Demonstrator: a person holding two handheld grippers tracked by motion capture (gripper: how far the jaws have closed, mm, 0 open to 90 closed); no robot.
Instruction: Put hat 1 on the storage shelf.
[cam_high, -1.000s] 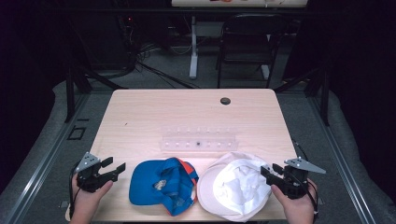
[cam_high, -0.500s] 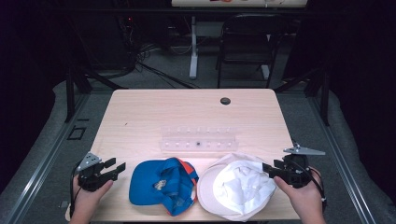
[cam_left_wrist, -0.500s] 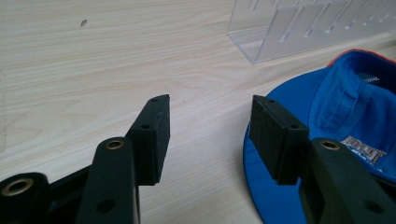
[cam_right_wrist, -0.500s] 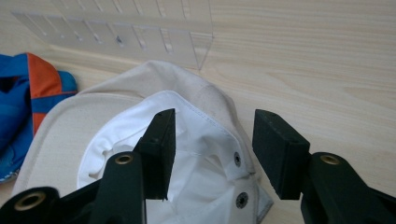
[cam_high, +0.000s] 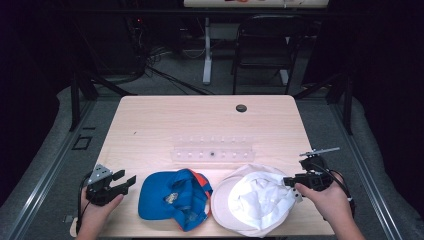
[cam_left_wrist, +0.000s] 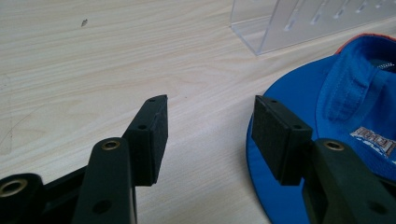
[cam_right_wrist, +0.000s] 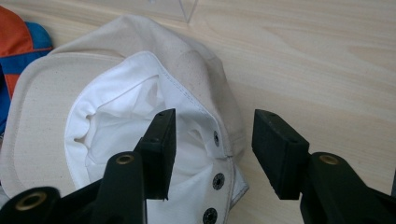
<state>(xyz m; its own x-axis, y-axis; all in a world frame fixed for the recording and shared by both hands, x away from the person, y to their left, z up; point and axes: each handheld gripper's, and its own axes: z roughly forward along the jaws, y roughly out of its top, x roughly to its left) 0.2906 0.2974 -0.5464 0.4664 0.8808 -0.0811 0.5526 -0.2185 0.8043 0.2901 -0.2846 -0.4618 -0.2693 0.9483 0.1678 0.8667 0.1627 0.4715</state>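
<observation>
Caps lie upturned: blue cap (cam_high: 172, 199), white cap (cam_high: 255, 202) (snaps showing), each hand-held gripper open, empty.

Your right gripper (cam_right_wrist: 212, 154) hangs with its jaws spread over the back edge of the white cap (cam_right_wrist: 116, 112), which lies inside-up on the counter (cam_right_wrist: 317, 60). The cap's snap strap (cam_right_wrist: 217, 179) sits between the jaws, unpinched.

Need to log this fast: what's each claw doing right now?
Left claw: open, holding nothing, beside the blue cap.
Right claw: open, straddling the white cap's edge, not gripping.
</observation>
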